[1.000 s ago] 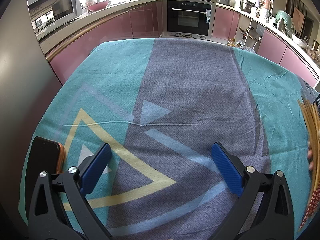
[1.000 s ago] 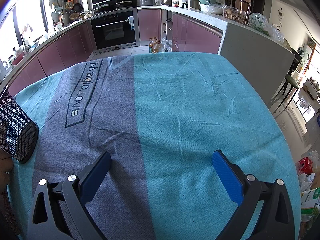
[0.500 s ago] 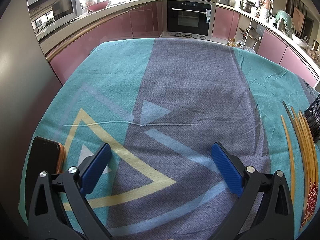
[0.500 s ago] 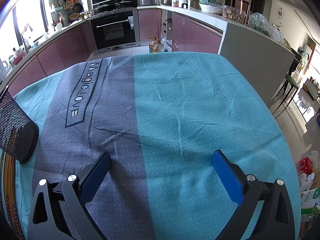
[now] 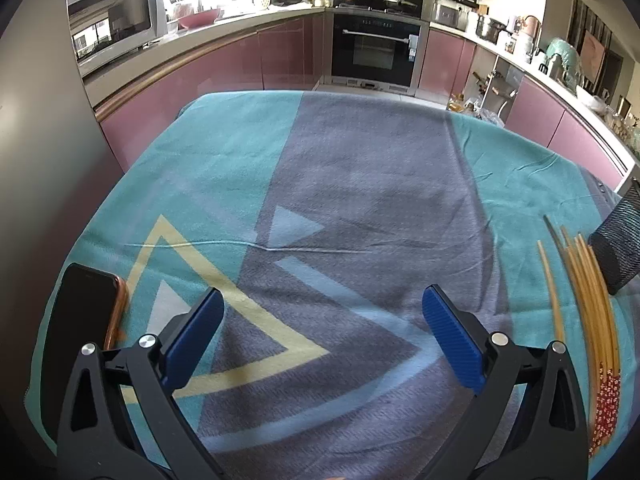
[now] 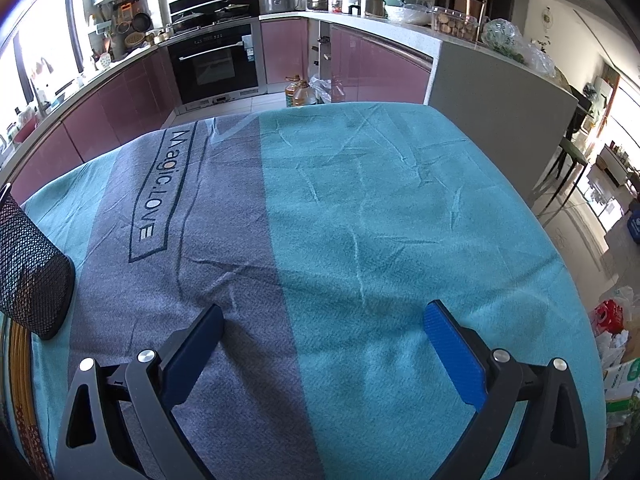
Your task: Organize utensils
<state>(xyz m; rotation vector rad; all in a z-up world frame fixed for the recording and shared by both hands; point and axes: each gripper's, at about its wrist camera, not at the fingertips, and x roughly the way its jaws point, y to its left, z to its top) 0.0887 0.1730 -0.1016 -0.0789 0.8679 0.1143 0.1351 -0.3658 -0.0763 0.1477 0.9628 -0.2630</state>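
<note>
Several wooden chopsticks point(image 5: 588, 300) with red patterned ends lie fanned on the tablecloth at the far right of the left wrist view; they also show at the left edge of the right wrist view point(image 6: 18, 364). A black mesh holder point(image 5: 618, 246) lies on its side just beyond them, also visible in the right wrist view point(image 6: 30, 268). My left gripper point(image 5: 322, 332) is open and empty above the cloth, left of the chopsticks. My right gripper point(image 6: 322, 338) is open and empty, right of the holder.
A teal and grey tablecloth point(image 5: 360, 184) covers the table. A black phone in an orange case point(image 5: 86, 320) lies at the front left. Kitchen counters and an oven point(image 5: 376, 54) stand beyond the table. The table's right edge point(image 6: 560, 248) drops to the floor.
The chopsticks, held in a hand at the right edge one second ago, now lie spread on the cloth beside the holder. The hand is gone. Both grippers have stayed still.
</note>
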